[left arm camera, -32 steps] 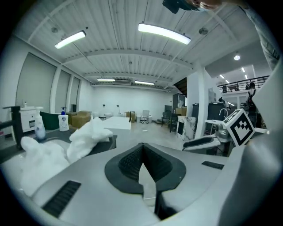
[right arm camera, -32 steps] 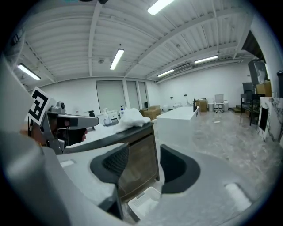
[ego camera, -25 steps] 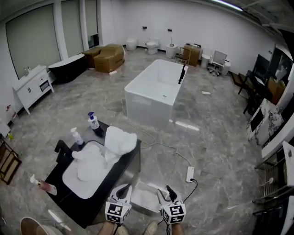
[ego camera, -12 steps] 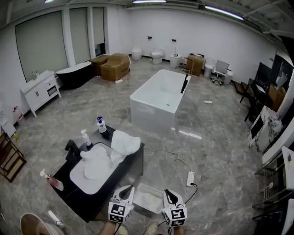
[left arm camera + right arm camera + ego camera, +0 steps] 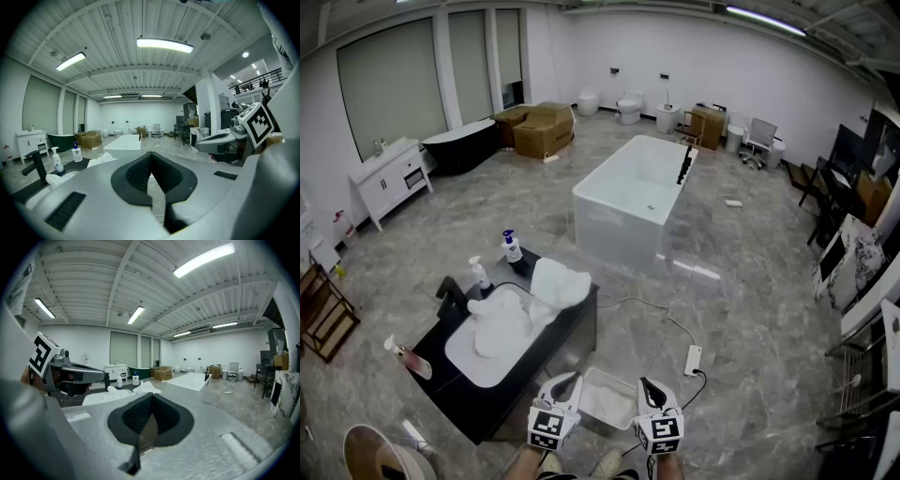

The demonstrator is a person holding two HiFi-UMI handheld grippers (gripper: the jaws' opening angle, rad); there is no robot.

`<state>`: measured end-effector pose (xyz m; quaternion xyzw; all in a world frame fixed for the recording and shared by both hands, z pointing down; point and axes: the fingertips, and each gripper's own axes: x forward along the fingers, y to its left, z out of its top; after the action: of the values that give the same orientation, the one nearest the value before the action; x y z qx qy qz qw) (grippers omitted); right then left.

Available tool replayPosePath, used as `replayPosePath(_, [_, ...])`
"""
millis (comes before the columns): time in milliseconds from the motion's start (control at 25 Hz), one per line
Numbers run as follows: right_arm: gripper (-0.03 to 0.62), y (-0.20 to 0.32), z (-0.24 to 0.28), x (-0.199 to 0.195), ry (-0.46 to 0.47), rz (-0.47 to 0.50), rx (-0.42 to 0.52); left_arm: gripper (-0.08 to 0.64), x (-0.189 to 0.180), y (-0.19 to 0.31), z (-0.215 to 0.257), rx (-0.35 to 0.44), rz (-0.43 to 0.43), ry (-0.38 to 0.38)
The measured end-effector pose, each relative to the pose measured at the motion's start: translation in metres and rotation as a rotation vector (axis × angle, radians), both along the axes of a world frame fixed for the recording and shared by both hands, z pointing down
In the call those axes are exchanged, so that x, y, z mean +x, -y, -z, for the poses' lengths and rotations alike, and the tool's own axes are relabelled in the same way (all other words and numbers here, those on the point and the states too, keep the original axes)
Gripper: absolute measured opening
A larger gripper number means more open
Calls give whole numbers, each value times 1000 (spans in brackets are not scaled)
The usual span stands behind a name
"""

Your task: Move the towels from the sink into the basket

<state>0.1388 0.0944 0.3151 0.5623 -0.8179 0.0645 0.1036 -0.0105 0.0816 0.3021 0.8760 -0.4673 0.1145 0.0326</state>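
Both pairs of jaws are pressed together, pinching nothing. The left gripper [image 5: 565, 383] and right gripper [image 5: 647, 385] flank the basket [image 5: 598, 374] on the floor. White towels [image 5: 502, 323] lie heaped in the sink [image 5: 461, 362] of the black desk [image 5: 502, 405].

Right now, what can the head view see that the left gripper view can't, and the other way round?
Only the head view: the basket and the power strip, both down on the floor.

Only the left gripper view: the ceiling lights, and the left gripper close up, its jaws together with nothing between them.

Both: the towels heaped in the sink, the soap bottles beside it, and the white bathtub farther back.
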Motion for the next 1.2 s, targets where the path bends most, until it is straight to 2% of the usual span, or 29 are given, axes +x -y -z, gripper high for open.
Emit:
replayPosePath(240, [2, 10, -1, 5, 9, 12, 6, 9, 7, 3, -11, -10, -5, 6])
replayPosePath(440, [2, 20, 1, 9, 24, 37, 12, 9, 9, 9, -3, 14, 42, 2])
replayPosePath(640, [2, 33, 2, -7, 36, 88, 11, 9, -3, 18, -4, 21, 95, -2])
replayPosePath(880, [2, 77, -3, -44, 36, 161, 9, 9, -38, 52, -7, 5, 168, 12])
replayPosePath(1200, [2, 171, -17, -115, 42, 208, -22, 9, -117, 136, -19, -18, 238, 29])
